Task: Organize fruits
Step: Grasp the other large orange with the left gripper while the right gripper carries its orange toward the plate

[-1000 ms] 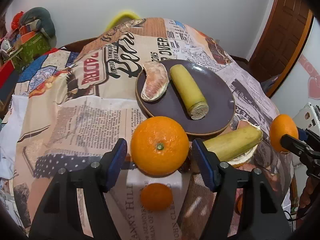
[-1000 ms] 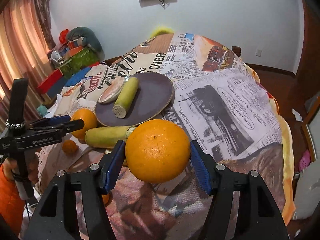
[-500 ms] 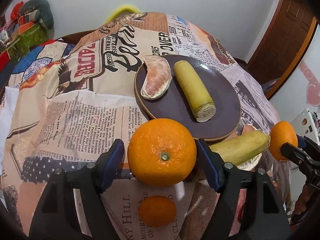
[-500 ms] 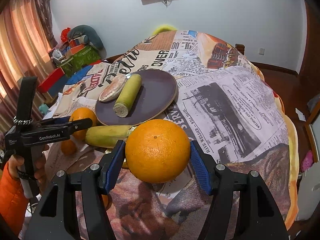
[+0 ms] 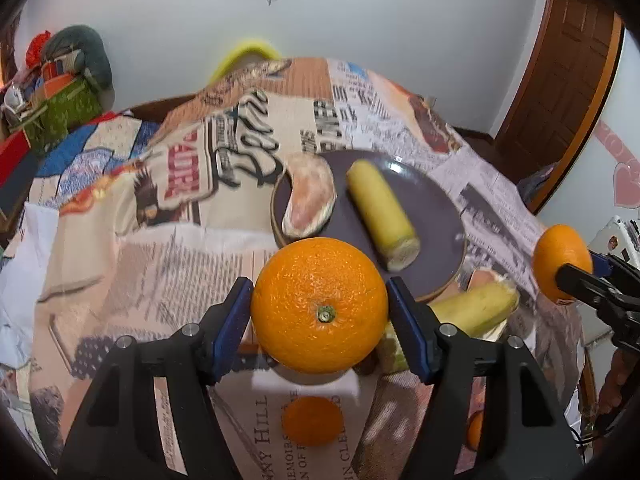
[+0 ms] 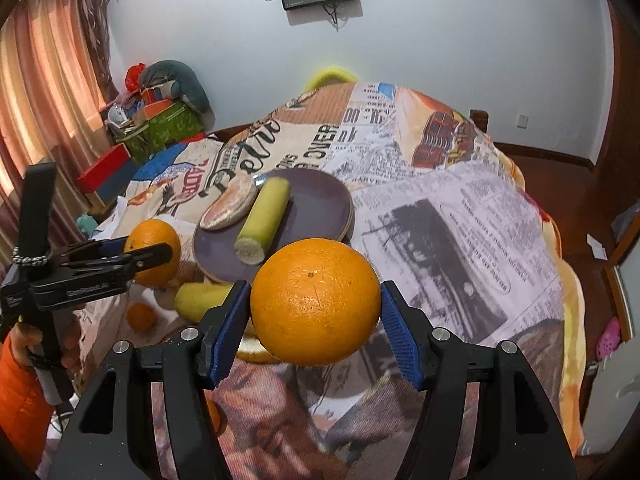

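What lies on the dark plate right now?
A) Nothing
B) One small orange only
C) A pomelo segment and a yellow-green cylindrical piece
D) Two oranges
C: the plate carries a pomelo segment and a yellow-green cylindrical piece, lying side by side; both big oranges are held in tongs off the plate.

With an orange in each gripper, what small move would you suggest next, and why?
Probably carry the left gripper forward and set its orange on the bare near part of the dark plate. Both grippers are clamped on oranges held above the cloth, and the plate already holds a pomelo segment and a yellow-green piece, with free room to the right.
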